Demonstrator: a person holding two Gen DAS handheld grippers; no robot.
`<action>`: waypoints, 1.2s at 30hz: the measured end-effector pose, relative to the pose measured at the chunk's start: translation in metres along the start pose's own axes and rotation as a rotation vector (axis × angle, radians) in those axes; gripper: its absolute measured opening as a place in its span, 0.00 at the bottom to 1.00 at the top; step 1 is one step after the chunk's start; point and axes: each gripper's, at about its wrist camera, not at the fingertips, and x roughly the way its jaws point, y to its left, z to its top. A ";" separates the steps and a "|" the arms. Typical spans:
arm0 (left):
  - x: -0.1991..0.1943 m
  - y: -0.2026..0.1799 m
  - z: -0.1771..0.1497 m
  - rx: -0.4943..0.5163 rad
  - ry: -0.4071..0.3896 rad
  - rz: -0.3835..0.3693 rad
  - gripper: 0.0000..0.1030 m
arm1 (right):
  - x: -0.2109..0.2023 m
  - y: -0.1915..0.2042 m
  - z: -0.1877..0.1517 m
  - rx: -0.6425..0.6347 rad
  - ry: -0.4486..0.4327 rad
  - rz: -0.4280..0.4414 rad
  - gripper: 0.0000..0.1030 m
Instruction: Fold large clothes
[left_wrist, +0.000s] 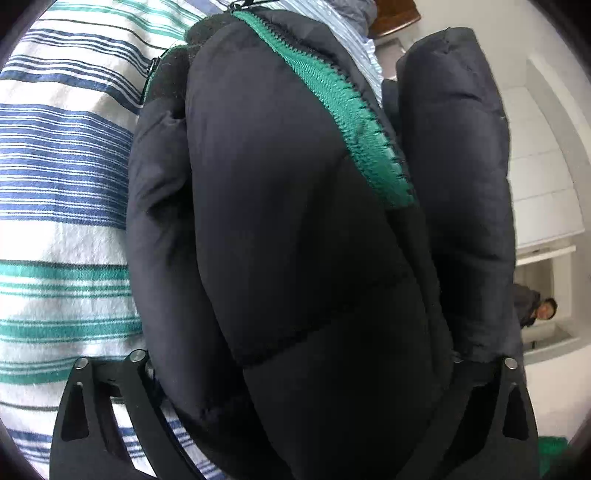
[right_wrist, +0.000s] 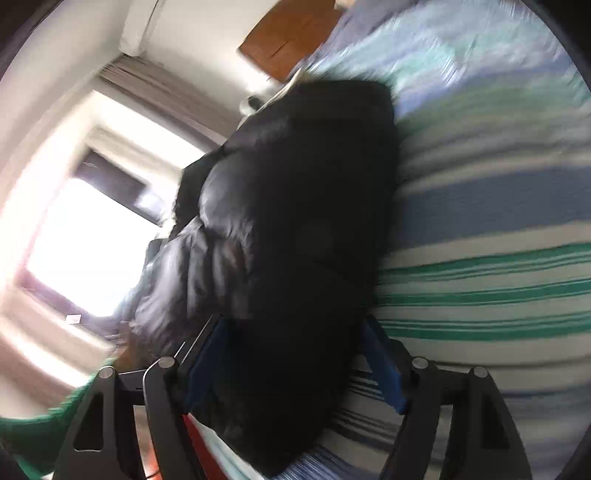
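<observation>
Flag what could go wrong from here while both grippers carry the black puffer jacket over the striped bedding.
The puffer jacket bulges thickly between the left gripper fingers, so the slick padding might slip out. The right gripper view is motion-blurred; a fast swing could drag the striped bedding or undo the fold.

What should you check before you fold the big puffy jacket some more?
1. Left gripper has the jacket between its fingers: ok, padding fills the gap.
2. Right gripper has the jacket: ok, dark fabric sits between the blue pads.
3. Grip firm enough to lift: cannot tell, fingertips are buried in fabric.
4. Green zipper lies unsnagged: ok, it runs uncovered along the jacket's front edge.
5. Striped bedding lies flat beside the jacket: ok.
6. Right view sharp enough to judge layers: not ok, it is blurred.
</observation>
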 end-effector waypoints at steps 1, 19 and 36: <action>0.004 0.000 0.002 -0.005 -0.001 -0.001 1.00 | 0.008 -0.004 0.002 0.009 0.001 0.020 0.87; -0.040 -0.087 0.022 0.092 -0.252 0.049 0.41 | -0.004 0.105 0.054 -0.467 -0.086 -0.093 0.63; 0.063 -0.040 0.178 -0.038 -0.235 0.114 0.68 | 0.058 -0.056 0.180 -0.159 -0.012 -0.103 0.80</action>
